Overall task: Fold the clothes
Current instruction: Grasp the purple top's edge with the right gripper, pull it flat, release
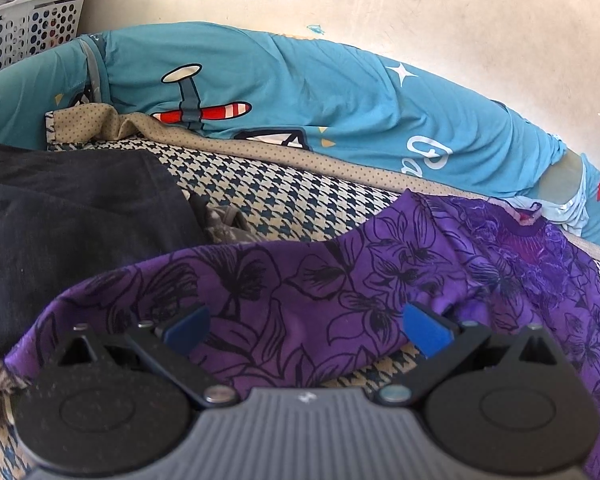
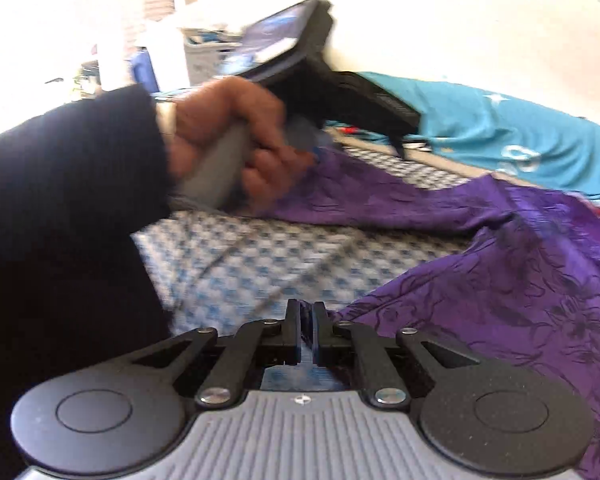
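Left wrist, houndstooth cover (image 1: pixel 260 184), white wall (image 1: pixel 380 0), laundry basket (image 1: pixel 32 24)

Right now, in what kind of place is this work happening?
Probably a bedroom at home: clothes lie on a houndstooth bed cover, a cartoon-print teal cushion rests against the wall, and a laundry basket stands in the corner.

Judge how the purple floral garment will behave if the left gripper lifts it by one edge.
The purple garment looks thin and creased, so it would probably drape limply. It lies in loose folds on the houndstooth cover, suggesting it is light. The open left gripper may gather several layers at once.
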Tool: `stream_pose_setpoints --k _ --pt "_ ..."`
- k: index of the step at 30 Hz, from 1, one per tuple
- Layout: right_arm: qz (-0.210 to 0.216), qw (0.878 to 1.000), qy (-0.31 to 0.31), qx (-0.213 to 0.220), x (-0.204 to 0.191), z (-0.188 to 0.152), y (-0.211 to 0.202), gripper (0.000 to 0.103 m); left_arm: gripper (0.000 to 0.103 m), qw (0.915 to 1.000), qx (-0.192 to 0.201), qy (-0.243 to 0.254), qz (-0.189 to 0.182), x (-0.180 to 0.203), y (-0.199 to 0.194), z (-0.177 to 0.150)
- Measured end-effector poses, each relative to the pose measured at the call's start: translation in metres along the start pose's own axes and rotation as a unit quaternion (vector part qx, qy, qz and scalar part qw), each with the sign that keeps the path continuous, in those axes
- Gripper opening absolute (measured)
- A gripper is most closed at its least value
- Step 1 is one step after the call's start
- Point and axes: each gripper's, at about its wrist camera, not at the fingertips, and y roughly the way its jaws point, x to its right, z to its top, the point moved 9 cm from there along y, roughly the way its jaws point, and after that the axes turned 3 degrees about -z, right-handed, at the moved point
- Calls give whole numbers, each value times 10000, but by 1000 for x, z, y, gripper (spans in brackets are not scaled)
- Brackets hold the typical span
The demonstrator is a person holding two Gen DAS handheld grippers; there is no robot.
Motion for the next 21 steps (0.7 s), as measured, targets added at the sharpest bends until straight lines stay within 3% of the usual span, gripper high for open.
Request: stream_pose_setpoints --k 7,11,15,21 --pt "202 9990 -306 -262 -29 -15 19 7 103 9995 53 78 -288 17 -5 -6" --pt "282 9989 -65 -358 -26 -21 24 9 103 9985 43 232 -486 36 -6 -11" --pt "623 9975 -182 -278 -36 -23 15 10 103 9968 15 442 -659 59 -5 -16" --pt "306 9992 -38 -245 -18 -26 3 11 103 9936 -103 800 -788 93 -3 -31"
